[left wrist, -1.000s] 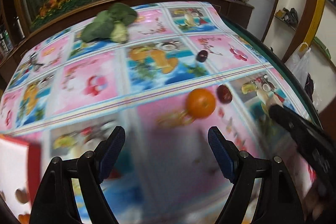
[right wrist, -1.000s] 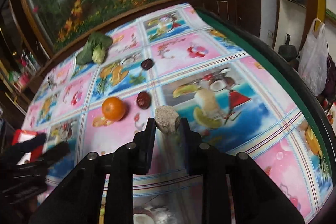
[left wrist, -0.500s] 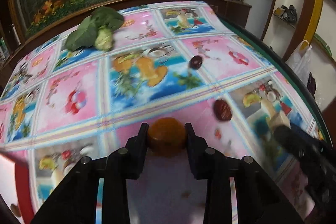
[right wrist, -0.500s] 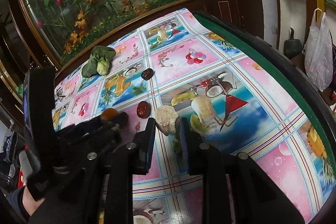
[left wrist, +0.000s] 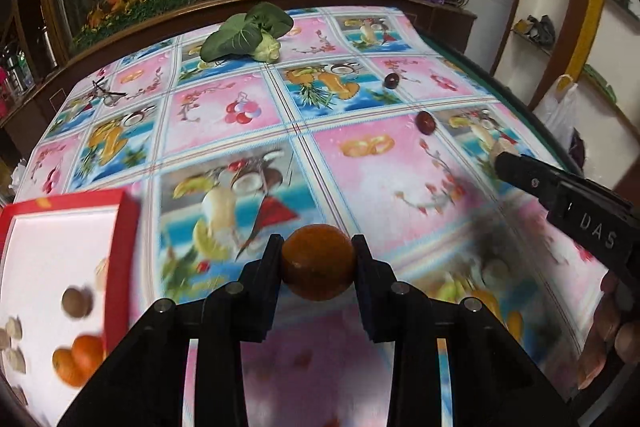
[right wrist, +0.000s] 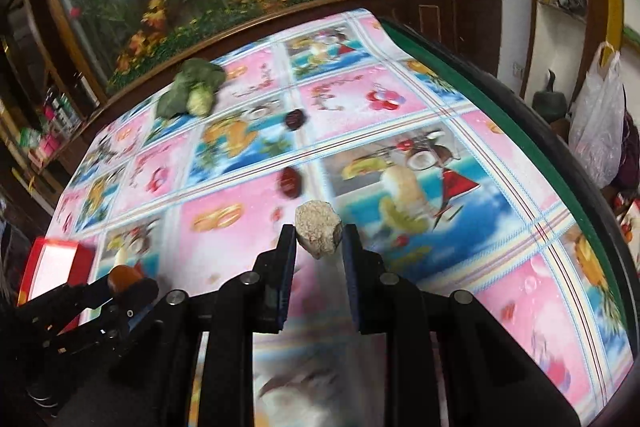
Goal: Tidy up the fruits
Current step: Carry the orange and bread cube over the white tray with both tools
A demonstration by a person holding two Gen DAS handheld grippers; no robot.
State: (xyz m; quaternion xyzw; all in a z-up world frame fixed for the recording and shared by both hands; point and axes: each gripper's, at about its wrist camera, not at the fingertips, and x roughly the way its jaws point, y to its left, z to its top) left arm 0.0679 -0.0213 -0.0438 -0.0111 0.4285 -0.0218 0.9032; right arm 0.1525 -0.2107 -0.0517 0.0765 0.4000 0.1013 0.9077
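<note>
Left tool (left wrist: 318,261) is clamped on the orange (left wrist: 318,261), right of the red tray (left wrist: 120,247). Right tool (right wrist: 319,237) grips a beige lump (right wrist: 318,233), farther right.

A table (left wrist: 516,103) with a green edge is wearing a fruit-print tablecloth (left wrist: 248,163). Lying on it are a leafy green vegetable (left wrist: 248,33), two dark red fruits (left wrist: 425,123), and a red-rimmed tray (left wrist: 60,267), possibly overhanging the near edge.
</note>
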